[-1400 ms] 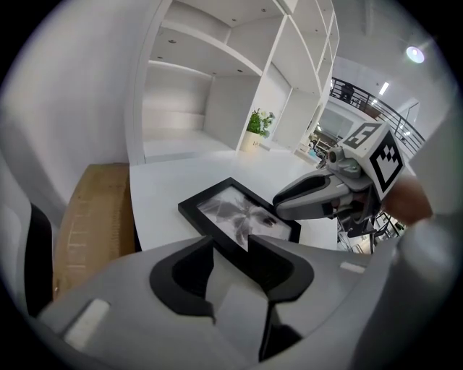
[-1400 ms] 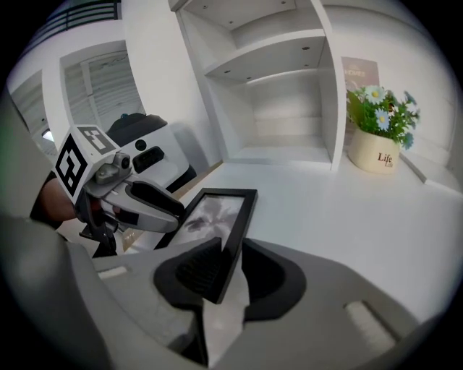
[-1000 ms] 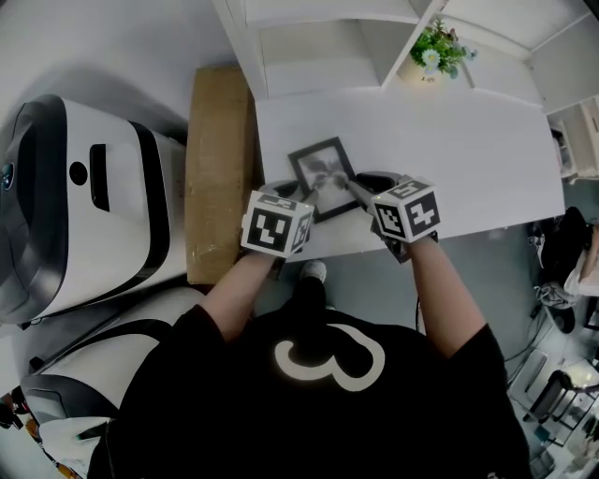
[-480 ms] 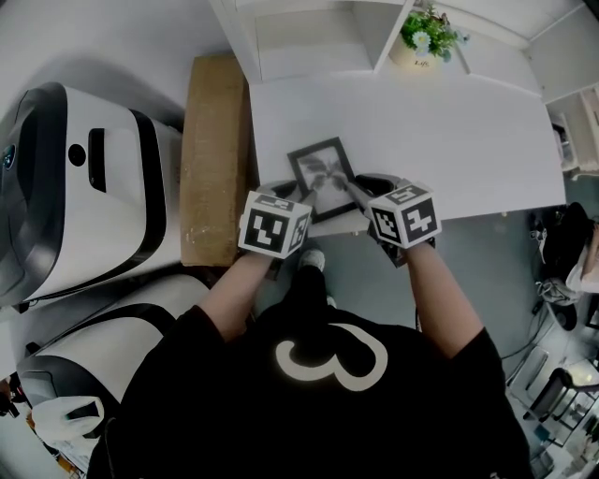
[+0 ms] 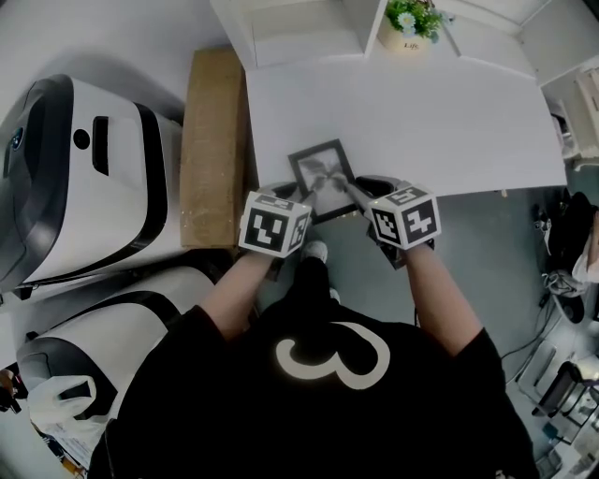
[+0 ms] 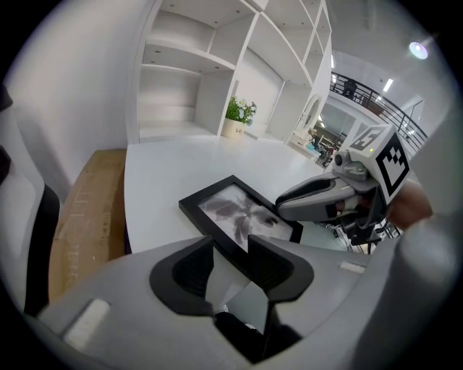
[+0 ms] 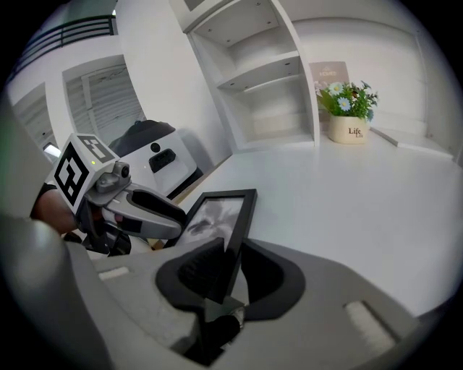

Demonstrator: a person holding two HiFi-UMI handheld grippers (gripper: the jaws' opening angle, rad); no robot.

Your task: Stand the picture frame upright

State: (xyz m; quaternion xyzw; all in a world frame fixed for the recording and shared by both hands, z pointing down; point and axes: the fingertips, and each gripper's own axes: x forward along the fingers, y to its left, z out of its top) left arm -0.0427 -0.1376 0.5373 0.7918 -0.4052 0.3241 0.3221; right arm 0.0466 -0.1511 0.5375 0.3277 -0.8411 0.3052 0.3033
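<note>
A black picture frame [image 5: 323,173] with a grey flower print lies at the near edge of the white table [image 5: 421,122]. My left gripper [image 5: 285,195] has its jaws closed on the frame's near left corner, and the black edge crosses between them in the left gripper view [image 6: 231,253]. My right gripper [image 5: 360,187] is shut on the frame's right side rail, which runs up between its jaws [image 7: 230,264]. The frame [image 7: 217,213] leans slightly off the table top in that view. Each gripper shows in the other's view, the right one [image 6: 289,206] and the left one [image 7: 177,217].
A potted plant [image 5: 404,28] stands at the table's far side, below white shelves [image 5: 299,23]. A long cardboard box [image 5: 211,150] lies along the table's left edge. Two large white and black machines [image 5: 84,178] stand further left. My legs are below the table's near edge.
Both grippers and the frame keep the same places. Only the head view has drifted, so the table and plant sit higher in the picture.
</note>
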